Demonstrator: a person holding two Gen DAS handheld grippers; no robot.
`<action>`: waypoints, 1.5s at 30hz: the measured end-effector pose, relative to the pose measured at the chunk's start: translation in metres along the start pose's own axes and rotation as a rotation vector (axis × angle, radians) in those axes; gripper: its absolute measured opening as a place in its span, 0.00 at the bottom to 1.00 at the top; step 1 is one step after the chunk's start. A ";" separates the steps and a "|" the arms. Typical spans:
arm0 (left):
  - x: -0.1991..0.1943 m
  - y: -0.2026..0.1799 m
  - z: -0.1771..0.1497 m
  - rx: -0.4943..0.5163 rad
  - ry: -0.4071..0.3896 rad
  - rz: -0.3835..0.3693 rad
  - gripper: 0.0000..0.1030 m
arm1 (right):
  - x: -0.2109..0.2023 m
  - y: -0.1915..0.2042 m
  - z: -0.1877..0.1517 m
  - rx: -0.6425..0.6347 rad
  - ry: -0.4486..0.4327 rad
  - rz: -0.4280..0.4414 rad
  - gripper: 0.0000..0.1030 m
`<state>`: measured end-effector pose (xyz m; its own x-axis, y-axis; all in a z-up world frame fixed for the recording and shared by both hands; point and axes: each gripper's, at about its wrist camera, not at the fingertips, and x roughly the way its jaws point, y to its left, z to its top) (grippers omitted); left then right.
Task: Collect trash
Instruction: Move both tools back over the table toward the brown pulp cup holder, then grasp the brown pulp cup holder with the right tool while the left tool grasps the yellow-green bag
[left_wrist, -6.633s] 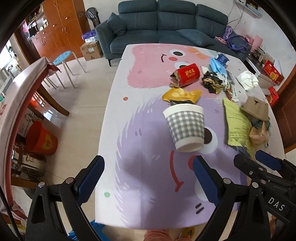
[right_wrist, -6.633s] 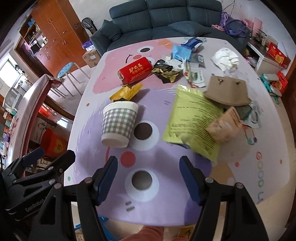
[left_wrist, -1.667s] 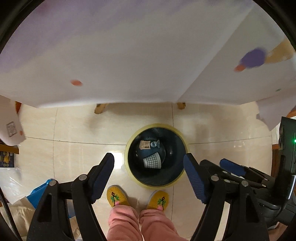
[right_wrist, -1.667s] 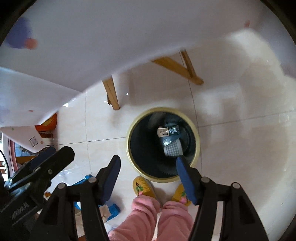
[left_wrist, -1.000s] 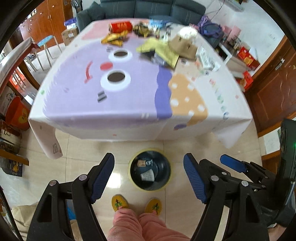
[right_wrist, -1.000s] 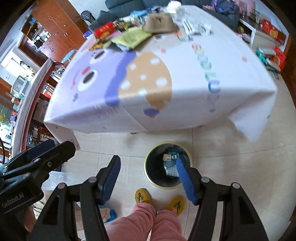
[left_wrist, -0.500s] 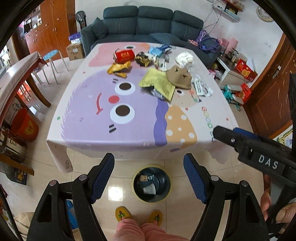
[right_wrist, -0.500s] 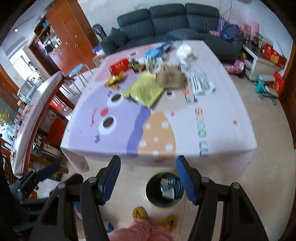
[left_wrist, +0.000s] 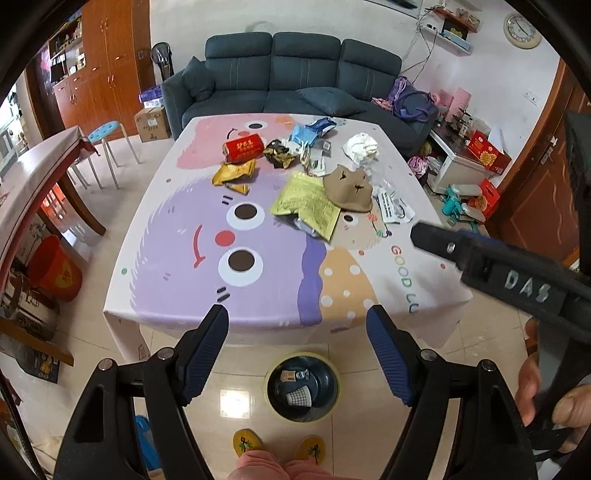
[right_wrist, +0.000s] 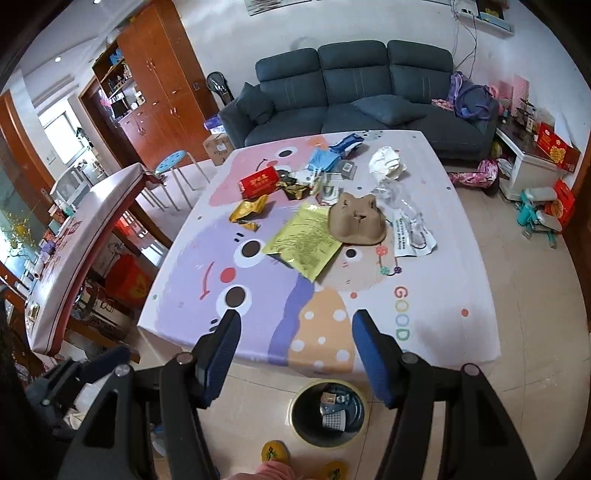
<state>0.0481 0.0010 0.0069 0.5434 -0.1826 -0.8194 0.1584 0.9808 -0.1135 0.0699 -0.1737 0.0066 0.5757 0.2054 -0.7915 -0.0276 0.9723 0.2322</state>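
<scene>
"DAS" lettering on right gripper (left_wrist: 524, 288), "GOOD" on tablecloth (left_wrist: 400, 269); both grippers' fingers (left_wrist: 205, 347) released, empty.

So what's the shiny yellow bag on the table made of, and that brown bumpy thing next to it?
The yellow bag looks like metallic plastic foil: glossy, creased, catching the light. The brown thing looks like moulded paper pulp, maybe a cup carrier: matte, dull tan, with stiff humps and torn holes. I can't be certain of either from here.

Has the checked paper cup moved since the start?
Yes. The checked paper cup has left the table, where it stood near the gold wrapper, and now lies in the bin on the floor.
</scene>
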 end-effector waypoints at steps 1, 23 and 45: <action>0.001 -0.001 0.003 0.000 -0.005 0.000 0.73 | 0.002 -0.005 0.001 0.016 -0.002 0.005 0.61; 0.167 0.001 0.143 0.088 0.148 -0.108 0.73 | 0.119 -0.063 0.078 0.144 0.055 -0.029 0.62; 0.309 0.036 0.136 0.021 0.428 -0.225 0.73 | 0.259 -0.076 0.128 0.032 0.235 -0.222 0.68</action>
<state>0.3341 -0.0294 -0.1736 0.1063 -0.3412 -0.9340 0.2524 0.9178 -0.3065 0.3259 -0.2084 -0.1438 0.3605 0.0122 -0.9327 0.1058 0.9929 0.0538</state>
